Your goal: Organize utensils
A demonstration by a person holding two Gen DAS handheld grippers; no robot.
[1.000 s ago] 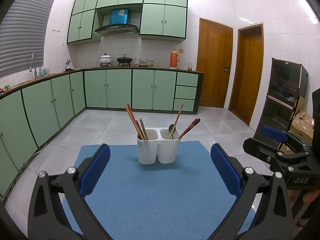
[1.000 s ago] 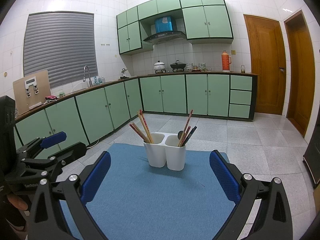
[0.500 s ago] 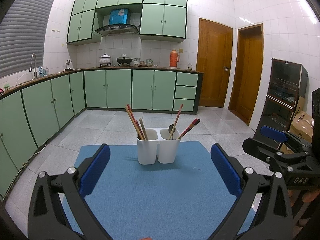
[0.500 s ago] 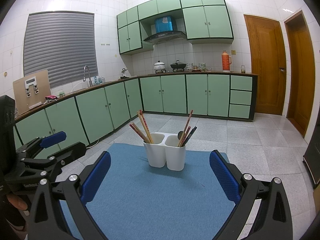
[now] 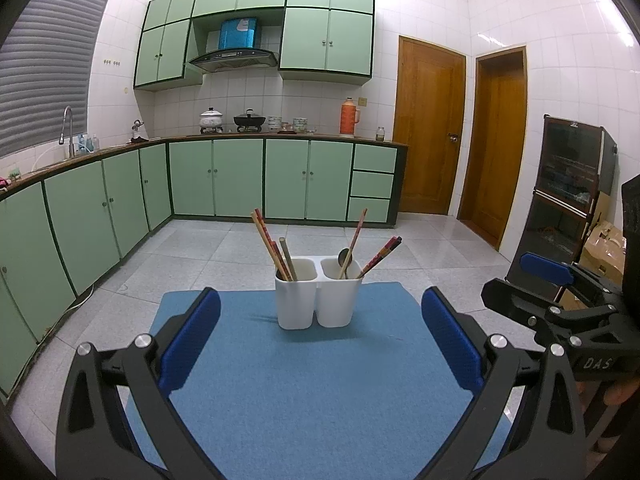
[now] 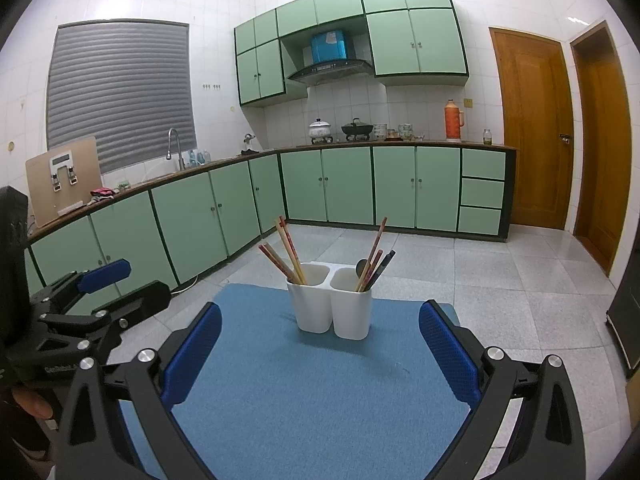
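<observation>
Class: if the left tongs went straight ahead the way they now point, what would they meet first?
Probably the white holder, standing centred between the open left tongs on the blue mat. Nothing lies before it, though depth is hard to judge; held high, they might first brush the chopsticks.

Pretty bright, even indoor light from overhead; white wall tiles (image 5: 540, 12) blow out a bit near the top; only soft faint shadows on the blue mat (image 5: 304, 380); heavy fisheye bending at the edges, black vignette corners; focus looks decent throughout.
</observation>
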